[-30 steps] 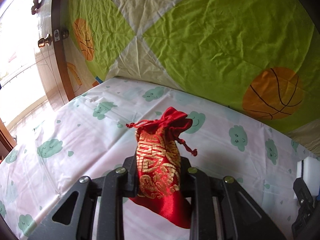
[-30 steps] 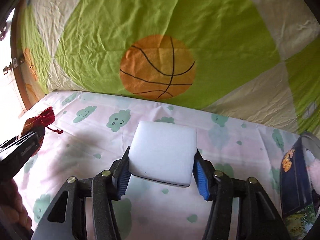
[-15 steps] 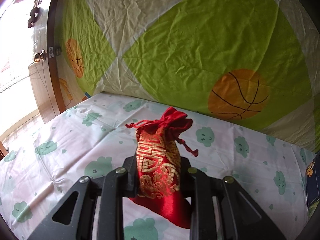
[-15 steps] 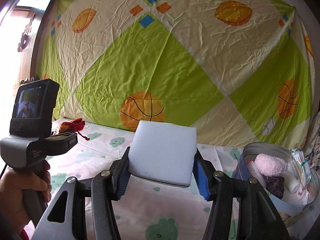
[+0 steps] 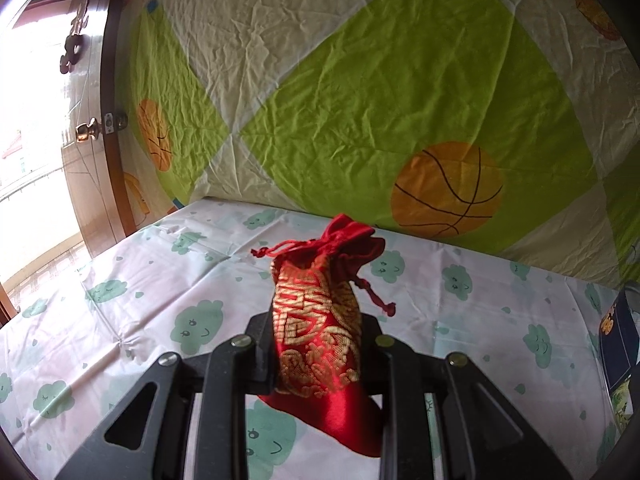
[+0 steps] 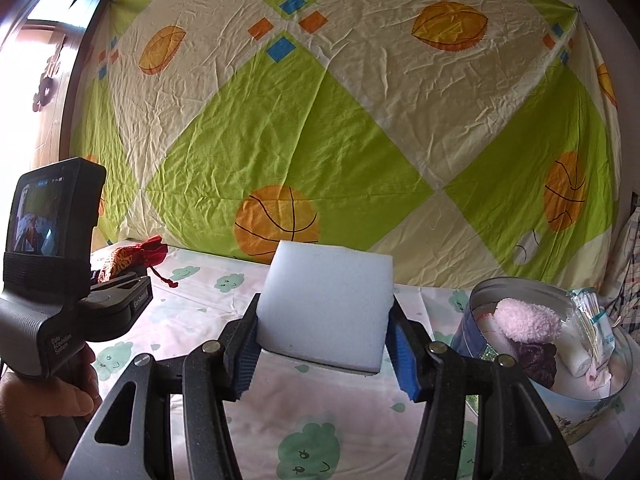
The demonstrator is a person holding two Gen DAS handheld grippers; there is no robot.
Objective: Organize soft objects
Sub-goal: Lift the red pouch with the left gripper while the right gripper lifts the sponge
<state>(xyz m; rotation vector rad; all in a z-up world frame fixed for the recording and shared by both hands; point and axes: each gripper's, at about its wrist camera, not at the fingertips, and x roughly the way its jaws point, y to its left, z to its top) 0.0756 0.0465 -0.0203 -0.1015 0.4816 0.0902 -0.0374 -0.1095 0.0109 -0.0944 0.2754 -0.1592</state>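
My left gripper is shut on a red and gold drawstring pouch and holds it upright above the table. The pouch also shows in the right wrist view, held in the left gripper at the far left. My right gripper is shut on a white foam sponge block held above the table. A round metal tin at the right holds a pink fluffy item, a dark purple item and white packets.
The table carries a white cloth with green cloud prints. A green and cream sheet with basketballs hangs behind it. A wooden door stands at the left. The tin's edge shows at the right of the left wrist view.
Both grippers rose and tilted up, each keeping its object. The tin came into the right wrist view, and the left gripper now shows at that view's left.
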